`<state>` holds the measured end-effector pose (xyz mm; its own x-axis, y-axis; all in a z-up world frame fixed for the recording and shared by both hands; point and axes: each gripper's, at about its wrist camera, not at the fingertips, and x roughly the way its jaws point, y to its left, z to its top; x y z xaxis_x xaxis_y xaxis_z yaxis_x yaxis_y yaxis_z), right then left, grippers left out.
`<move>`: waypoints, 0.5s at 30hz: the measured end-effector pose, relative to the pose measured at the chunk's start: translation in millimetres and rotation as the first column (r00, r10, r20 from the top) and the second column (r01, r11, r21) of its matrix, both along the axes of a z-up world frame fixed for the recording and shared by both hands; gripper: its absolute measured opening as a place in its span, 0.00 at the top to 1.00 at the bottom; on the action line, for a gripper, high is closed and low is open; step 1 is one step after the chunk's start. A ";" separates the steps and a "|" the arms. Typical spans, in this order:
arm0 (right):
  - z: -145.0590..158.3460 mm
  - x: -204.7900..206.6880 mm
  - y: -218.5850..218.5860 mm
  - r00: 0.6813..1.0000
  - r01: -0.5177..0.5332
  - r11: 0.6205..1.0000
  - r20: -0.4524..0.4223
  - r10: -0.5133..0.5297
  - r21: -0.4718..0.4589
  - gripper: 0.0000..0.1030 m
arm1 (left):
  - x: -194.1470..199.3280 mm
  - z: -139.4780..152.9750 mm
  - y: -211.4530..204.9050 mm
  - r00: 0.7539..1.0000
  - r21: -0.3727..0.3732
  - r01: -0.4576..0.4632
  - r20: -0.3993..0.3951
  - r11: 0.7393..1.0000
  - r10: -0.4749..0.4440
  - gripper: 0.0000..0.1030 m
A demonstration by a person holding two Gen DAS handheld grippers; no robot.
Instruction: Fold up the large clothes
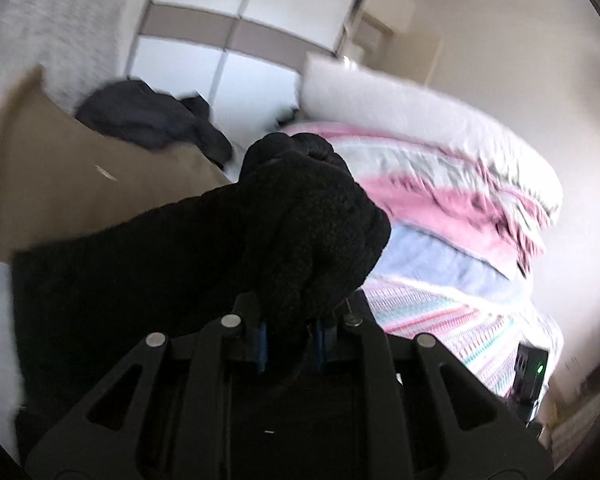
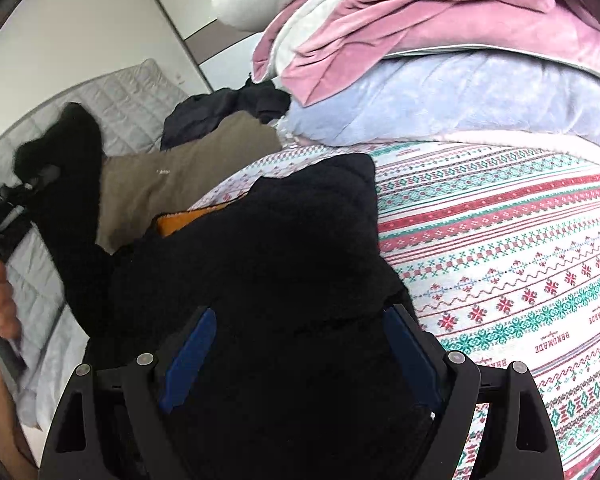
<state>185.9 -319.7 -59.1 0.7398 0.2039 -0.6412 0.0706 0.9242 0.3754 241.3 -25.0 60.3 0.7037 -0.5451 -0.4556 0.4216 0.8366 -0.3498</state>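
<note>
Blankets (image 2: 500,240) are piling on the bed. Left tongs (image 1: 290,344) are pinching a black top (image 2: 260,260); right tongs (image 2: 296,348) are gaping wide over it. Folding is barely starting.

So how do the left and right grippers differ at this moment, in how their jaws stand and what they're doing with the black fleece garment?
The left gripper is nearly shut, pinching a bunched end of the black fleece garment; the right gripper stands wide, with the garment's body between its pads.
In the right wrist view the left gripper holds its end up off the grey quilted bedding, while the right gripper is low over the garment.
Both have blue pads.
</note>
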 end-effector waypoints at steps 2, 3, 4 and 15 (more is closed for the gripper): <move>-0.2 1.2 -7.0 1.000 0.018 1.000 0.004 -0.018 0.021 0.15 | 3.1 -26.8 -17.7 0.997 -0.015 0.043 -0.057 0.999 -0.044 0.82; -0.1 1.6 -9.9 1.000 0.025 0.999 0.006 -0.025 0.035 0.15 | 8.3 -42.9 -25.2 0.994 -0.016 0.062 -0.093 0.998 -0.063 0.81; -0.2 2.0 -12.2 1.000 0.029 0.998 0.009 -0.030 0.049 0.15 | 12.5 -57.3 -33.0 0.989 -0.009 0.081 -0.124 0.997 -0.082 0.80; -3.1 14.5 -8.7 0.998 -0.064 0.975 0.032 0.058 0.214 0.15 | -35.6 -102.8 -14.3 0.950 0.094 0.276 -0.181 0.957 -0.256 0.25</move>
<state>200.4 -328.4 -62.2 0.7370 0.3805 -0.5587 0.0044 0.8238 0.5669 205.8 -39.3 -42.5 0.4503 -0.6380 -0.6246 0.5791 0.7412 -0.3396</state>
